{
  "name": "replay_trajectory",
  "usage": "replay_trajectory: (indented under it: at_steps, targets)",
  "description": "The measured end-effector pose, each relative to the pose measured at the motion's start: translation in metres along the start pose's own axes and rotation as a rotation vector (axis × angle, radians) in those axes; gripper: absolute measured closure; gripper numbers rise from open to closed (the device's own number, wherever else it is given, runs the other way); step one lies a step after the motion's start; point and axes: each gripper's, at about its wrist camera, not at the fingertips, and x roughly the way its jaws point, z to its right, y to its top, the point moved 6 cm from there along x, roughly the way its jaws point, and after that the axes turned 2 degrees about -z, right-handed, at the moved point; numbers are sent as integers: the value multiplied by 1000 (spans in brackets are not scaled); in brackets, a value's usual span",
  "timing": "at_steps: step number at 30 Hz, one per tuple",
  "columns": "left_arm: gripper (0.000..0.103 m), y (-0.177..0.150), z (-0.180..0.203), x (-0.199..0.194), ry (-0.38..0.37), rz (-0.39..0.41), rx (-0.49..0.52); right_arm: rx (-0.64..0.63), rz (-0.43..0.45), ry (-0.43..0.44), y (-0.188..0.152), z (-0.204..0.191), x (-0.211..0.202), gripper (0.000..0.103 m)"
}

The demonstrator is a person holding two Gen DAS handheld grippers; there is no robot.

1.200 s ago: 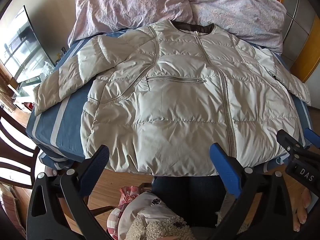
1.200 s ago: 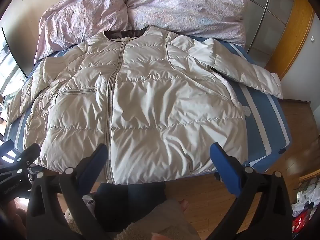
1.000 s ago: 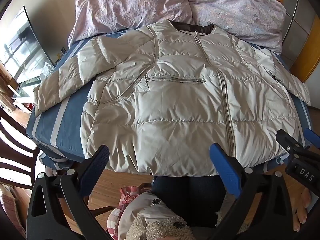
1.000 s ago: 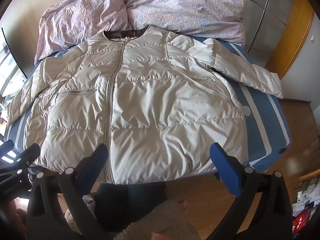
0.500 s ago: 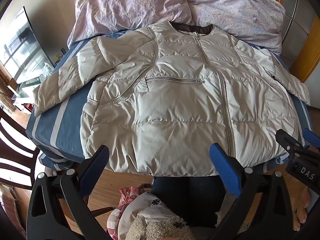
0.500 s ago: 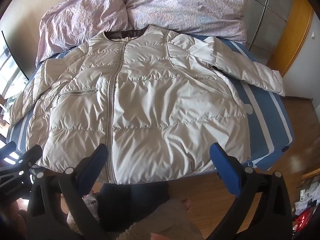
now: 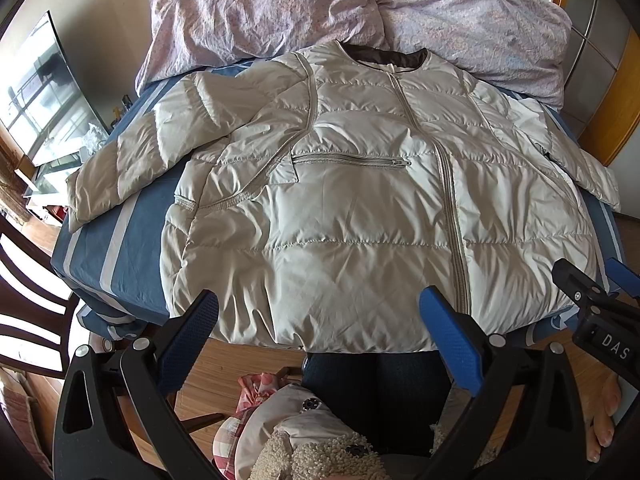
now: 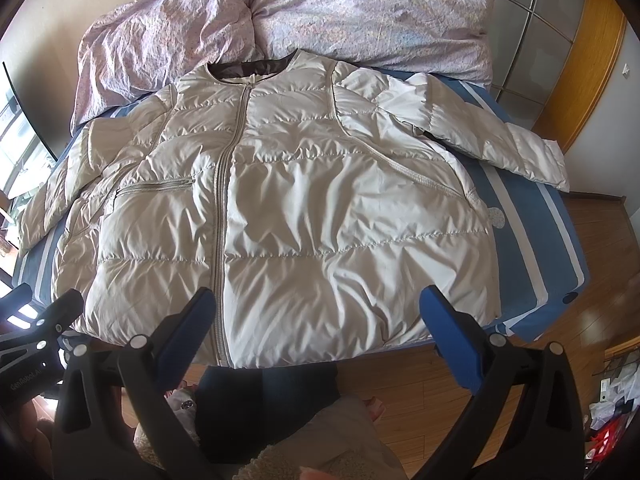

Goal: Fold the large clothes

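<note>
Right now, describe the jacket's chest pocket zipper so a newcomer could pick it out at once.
Start at the blue striped bedsheet, where the cream quilted puffer jacket lies spread flat below the lilac crumpled duvet. On the jacket's chest, beside the long front zipper, find the short pocket zipper. It alone runs crosswise, ending at a small metal pull.

Wooden plank floor (image 8: 592, 320), beige wall (image 7: 100, 20), dark slatted chair (image 7: 24, 312), orange-framed wardrobe doors (image 8: 560, 40), daylight
</note>
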Motion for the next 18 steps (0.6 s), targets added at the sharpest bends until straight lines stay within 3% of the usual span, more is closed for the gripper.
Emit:
replay_trajectory:
  at_steps: [18]
  targets:
    - [1,0,0,0,0,1,0,1,2,1,0,1,0,2]
